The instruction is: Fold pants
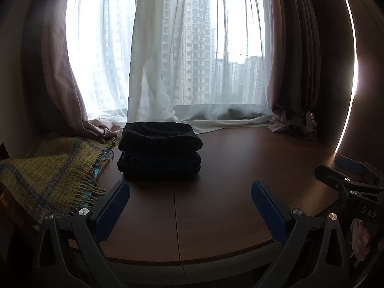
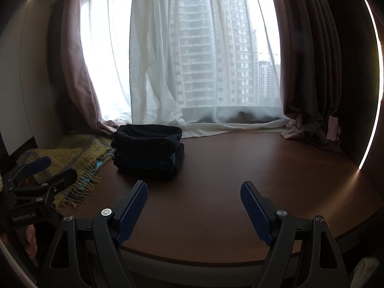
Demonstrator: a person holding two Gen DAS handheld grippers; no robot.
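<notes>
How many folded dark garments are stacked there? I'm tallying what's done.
2: one folded bundle on top, another directly beneath it, on the wooden surface beside the yellow blanket. More may hide inside.

Looking like a home, prob. a bedroom or living rm in a high-rise flat. A big window (image 2: 216,48) is filling the back wall, w/ sheer white curtains (image 2: 153,72) hanging over it and heavier pinkish-brown drapes (image 1: 295,72) bunching at both sides, hems pooling at the far edge of a dark wood platform (image 2: 240,180). Tall apartment blocks (image 1: 189,48) are showing thru the sheers, so it's sitting several floors up. A fringed yellow-and-blue woven blanket (image 1: 48,170) is lying along the platform's left edge, and folded dark pants (image 1: 159,153) are sitting just beside it.
</notes>
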